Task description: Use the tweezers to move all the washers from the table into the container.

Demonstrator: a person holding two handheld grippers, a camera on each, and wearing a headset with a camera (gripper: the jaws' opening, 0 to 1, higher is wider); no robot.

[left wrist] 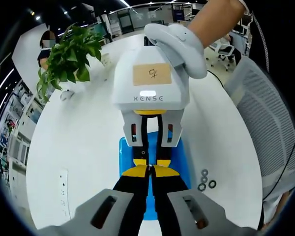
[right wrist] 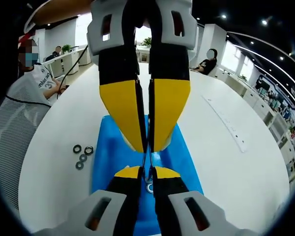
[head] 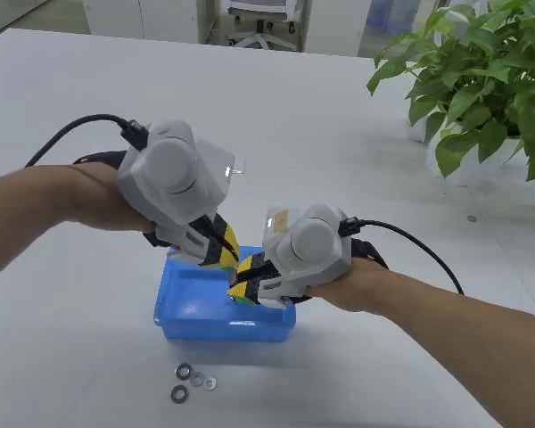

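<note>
Left gripper (head: 225, 252) and right gripper (head: 242, 285) meet tip to tip over the blue container (head: 196, 308), both clenched on the thin tweezers (right wrist: 148, 156). You have one washer (right wrist: 150, 187) below the tips; four washers (head: 184, 370) lie on the surface (head: 89, 357) beside the container.

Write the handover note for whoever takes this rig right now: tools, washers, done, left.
Left tool: jaws shut on the tweezers, over the blue container.
Right tool: jaws shut on the same tweezers, tip to tip with the left.
One washer sits at the right tool's tips over the container; gripped or lying inside, I cannot tell.
Four washers lie on the table beside the container.
Done: at most one washer. Left: those four.
</note>
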